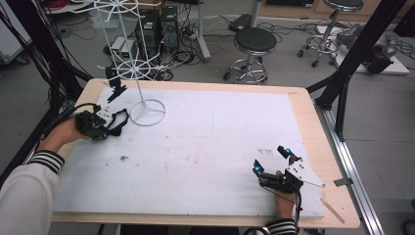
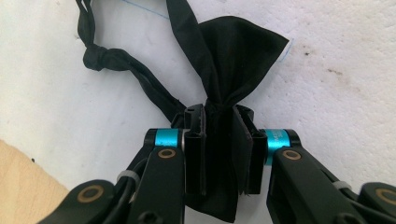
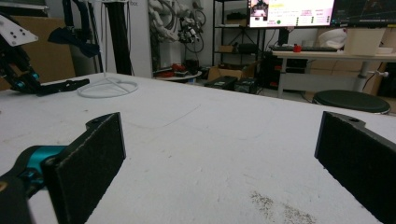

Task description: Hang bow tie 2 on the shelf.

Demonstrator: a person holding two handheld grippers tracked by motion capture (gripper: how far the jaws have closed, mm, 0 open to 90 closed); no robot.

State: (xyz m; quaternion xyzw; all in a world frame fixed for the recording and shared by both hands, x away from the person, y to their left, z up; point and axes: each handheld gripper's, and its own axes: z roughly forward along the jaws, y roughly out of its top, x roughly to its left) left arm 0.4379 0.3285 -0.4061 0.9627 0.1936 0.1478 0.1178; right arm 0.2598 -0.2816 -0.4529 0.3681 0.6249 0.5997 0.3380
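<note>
The left gripper (image 2: pixel 218 140) was clamped on a black cloth bow tie (image 2: pixel 233 60), with the jaws pressed together on the narrow gathered middle of it, so the cloth fanned out above the jaws and a short end hung below them. The bow tie lay on the white table cover (image 1: pixel 210 142), near the left edge of the table and just beside the round base of the white wire stand (image 1: pixel 147 111). Its thin black strap (image 2: pixel 126 70) ran away to the side with a knot in it, and it rested loosely on the cover. The right gripper (image 1: pixel 271 160) rested on the near right part of the table with its jaws wide apart and nothing between them, well apart from the bow tie. I judged that the main risk was the loose strap: if the left hand lifted toward the stand, the strap could drag and catch on the wire base or on a spoke, and this could pull the thin stand over. The hold was also only on soft folded cloth, so the fabric could slip out under a quick pull. Since the right gripper was far away, it could not yet help to steady the stand or guide the strap.
</note>
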